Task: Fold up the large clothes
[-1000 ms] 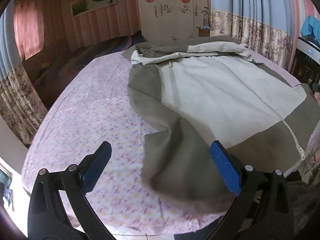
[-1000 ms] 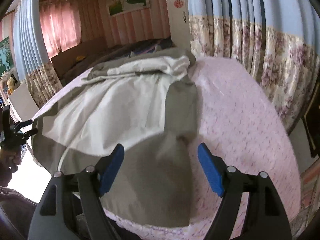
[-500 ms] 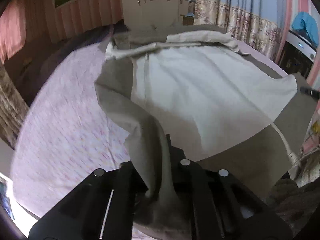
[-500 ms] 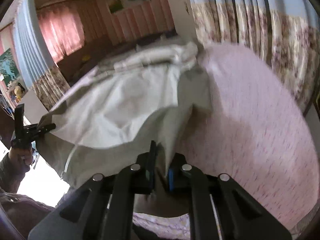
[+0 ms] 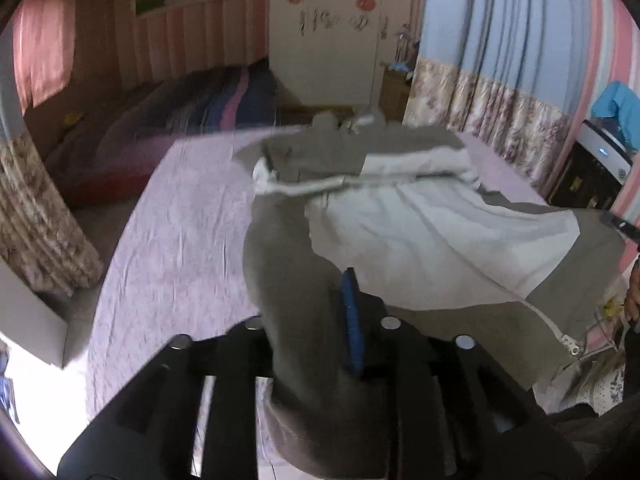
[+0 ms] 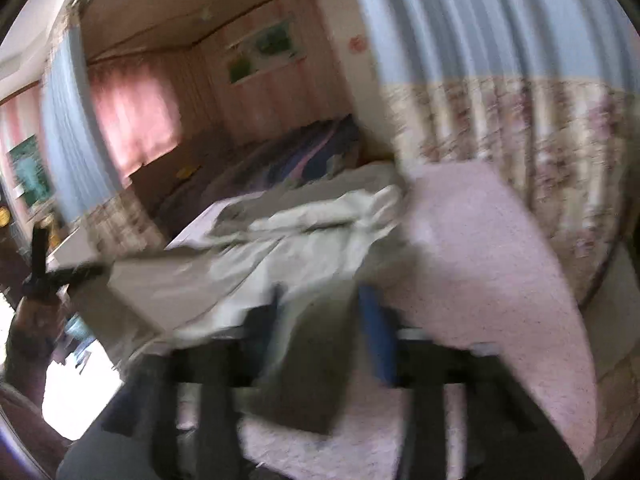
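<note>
A large olive and cream jacket [image 5: 420,232] lies spread on a bed with a pink floral sheet [image 5: 176,232]; its zipper [image 5: 556,328] runs along the near right hem. My left gripper [image 5: 320,332] is shut on the olive left sleeve, which drapes over the fingers and hangs below them. In the blurred right wrist view my right gripper [image 6: 320,320] holds the other olive sleeve [image 6: 316,360] between its blue pads [image 6: 376,332], lifted off the sheet [image 6: 500,280]. The jacket body [image 6: 240,268] stretches away to the left.
A second bed with a dark striped cover [image 5: 192,108] stands behind. Curtains [image 5: 500,92] hang along the right side, a wardrobe [image 5: 328,32] at the back. The other gripper and hand [image 6: 40,280] show at the left of the right wrist view.
Both grippers went from open above the sleeves to shut on them. Both have since lifted the sleeves and tilted upward, so more of the room shows.
</note>
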A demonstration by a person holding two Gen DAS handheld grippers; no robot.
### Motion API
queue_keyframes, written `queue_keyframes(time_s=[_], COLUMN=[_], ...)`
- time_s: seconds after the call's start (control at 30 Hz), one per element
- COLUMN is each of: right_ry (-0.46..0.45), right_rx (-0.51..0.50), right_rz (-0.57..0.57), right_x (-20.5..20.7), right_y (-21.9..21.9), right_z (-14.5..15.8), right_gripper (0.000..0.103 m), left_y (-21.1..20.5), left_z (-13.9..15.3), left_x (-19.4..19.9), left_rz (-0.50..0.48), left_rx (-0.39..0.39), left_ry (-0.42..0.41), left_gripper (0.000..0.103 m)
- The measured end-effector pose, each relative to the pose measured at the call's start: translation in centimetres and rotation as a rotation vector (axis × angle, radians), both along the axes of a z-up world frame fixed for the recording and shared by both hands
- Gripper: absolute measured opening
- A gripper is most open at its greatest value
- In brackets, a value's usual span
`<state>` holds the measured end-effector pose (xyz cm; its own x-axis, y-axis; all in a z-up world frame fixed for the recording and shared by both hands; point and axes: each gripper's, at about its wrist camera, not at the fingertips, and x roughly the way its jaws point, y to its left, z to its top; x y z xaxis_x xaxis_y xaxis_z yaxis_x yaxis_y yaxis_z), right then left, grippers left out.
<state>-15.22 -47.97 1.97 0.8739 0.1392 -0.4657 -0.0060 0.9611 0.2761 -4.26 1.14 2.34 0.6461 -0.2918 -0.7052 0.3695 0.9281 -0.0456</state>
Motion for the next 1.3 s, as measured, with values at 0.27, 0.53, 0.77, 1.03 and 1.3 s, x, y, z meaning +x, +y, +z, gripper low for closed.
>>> queue_keyframes(time_s=[0.27, 0.53, 0.77, 1.03, 1.3], right_ry=[0.135, 0.191, 0.216, 0.200, 0.216], right_rx=[-0.066, -0.166, -0.165, -0.183, -0.155], right_rz=[-0.046, 0.025, 0.020, 0.022, -0.011], right_x=[-2.0, -6.3, -8.8, -9.6, -8.8], right_y=[-1.7, 1.2, 2.4, 2.6, 1.9], right_z=[-4.3, -9.9, -13.2, -13.7, -15.2], right_gripper=[0.073, 0.073, 0.072, 0.072, 0.041], left_y=[3.3, 5.7, 5.9, 4.8, 5.2], left_z=[-6.9, -13.1, -15.7, -17.5, -17.9], left_x=[-4.0, -8.7, -10.3, -12.5, -10.1], left_rz=[0.078, 0.095, 0.155, 0.104, 0.161], left_rx=[0.126, 0.194, 0.049, 0.110, 0.013], left_ry=[0.032, 0.012, -0.028, -0.089, -0.049], left_gripper=[0.100, 0.100, 0.100, 0.100, 0.070])
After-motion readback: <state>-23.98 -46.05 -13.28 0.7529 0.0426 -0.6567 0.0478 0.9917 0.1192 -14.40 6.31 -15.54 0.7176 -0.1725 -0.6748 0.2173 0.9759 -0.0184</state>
